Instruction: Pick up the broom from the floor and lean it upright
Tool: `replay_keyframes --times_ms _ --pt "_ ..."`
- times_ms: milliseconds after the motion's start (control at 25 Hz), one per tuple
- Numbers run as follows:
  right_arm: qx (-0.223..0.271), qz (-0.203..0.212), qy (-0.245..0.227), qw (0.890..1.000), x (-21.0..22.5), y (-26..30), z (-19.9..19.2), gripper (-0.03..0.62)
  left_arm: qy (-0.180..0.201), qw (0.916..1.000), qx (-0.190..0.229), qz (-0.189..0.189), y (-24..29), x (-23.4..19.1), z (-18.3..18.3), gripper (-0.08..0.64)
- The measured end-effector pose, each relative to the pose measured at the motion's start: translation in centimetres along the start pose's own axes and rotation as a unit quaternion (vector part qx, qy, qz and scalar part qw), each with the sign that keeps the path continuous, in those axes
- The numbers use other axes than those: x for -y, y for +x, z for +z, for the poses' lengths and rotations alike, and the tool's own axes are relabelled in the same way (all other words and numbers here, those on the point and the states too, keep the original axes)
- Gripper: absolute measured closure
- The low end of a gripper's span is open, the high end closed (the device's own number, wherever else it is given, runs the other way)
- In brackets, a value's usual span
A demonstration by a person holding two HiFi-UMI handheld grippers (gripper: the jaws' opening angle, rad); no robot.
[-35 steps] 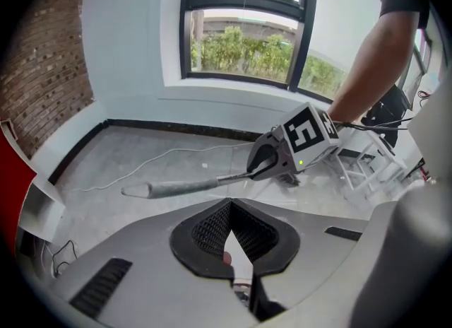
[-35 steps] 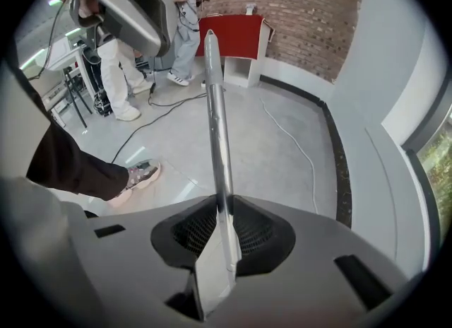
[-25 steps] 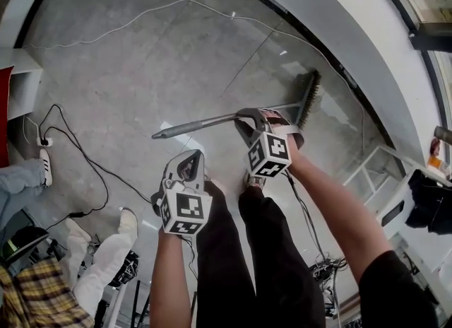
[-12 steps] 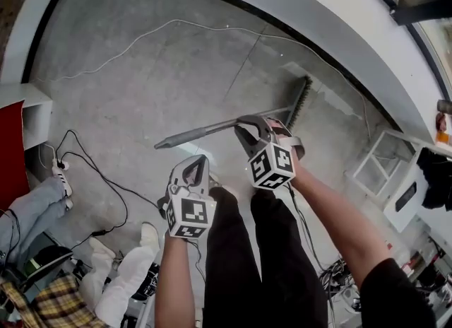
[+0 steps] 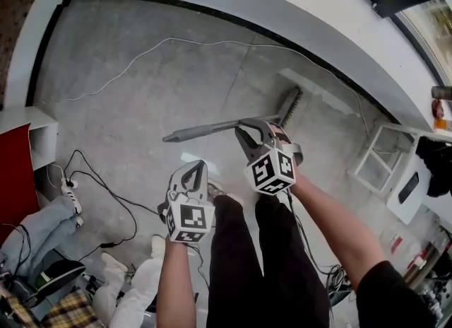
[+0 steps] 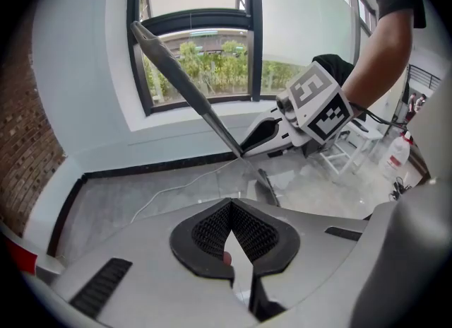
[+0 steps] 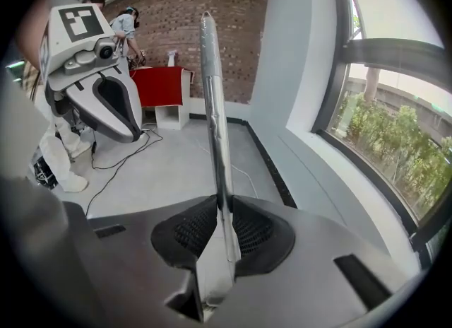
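Broom status: the grey metal-handled broom (image 5: 212,128) with a dark bristle head is off its flat lie. The handle slants across the grey concrete floor (image 5: 127,100) and the bristle end sits low by the curved white wall base. Can't tell if the bristles touch the floor.

Right gripper (image 5: 244,126) has its jaws closing on the handle, pads pressed on both sides of it in the right gripper view (image 7: 220,203).

Left gripper (image 5: 200,165) is clenched on nothing, tips meeting (image 6: 231,203). It sits near the broom but clear of it.

A thin white cable (image 5: 141,51) lies beyond.
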State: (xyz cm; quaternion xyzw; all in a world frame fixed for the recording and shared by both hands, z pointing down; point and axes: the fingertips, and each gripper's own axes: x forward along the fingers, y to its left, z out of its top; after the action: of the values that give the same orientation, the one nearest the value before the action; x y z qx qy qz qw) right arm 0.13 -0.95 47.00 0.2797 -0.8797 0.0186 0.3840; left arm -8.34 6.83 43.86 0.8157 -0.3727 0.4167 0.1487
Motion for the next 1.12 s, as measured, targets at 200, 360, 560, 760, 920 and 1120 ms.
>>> replay_keyframes --times_ms 200,360,560,760,920,1120 --pt "0.013 -0.043 0.024 0.999 1.6 -0.8 0.4 0.528 0.017 0.9998 0.001 -0.006 -0.2 -0.2 0.4 0.558" --pt "0.028 -0.074 0.044 0.996 2.6 -1.4 1.0 0.528 0.029 0.9995 0.0 -0.012 -0.3 -0.8 0.6 0.558" --pt "0.047 -0.124 0.088 0.987 4.2 -2.2 1.7 0.528 0.043 0.9988 0.005 -0.024 0.3 -1.9 1.2 0.557" --pt "0.059 -0.178 0.131 0.974 5.6 -3.2 1.6 0.528 0.072 0.9964 0.021 -0.041 0.6 -2.2 2.6 0.558" --pt "0.07 -0.23 0.163 0.957 7.0 -4.1 1.6 0.528 0.108 0.9918 0.039 -0.056 0.9 -2.9 4.1 0.558" --pt "0.085 -0.278 0.191 0.938 7.7 -5.7 0.9 0.528 0.149 0.9858 0.039 -0.066 0.8 -2.4 4.9 0.558"
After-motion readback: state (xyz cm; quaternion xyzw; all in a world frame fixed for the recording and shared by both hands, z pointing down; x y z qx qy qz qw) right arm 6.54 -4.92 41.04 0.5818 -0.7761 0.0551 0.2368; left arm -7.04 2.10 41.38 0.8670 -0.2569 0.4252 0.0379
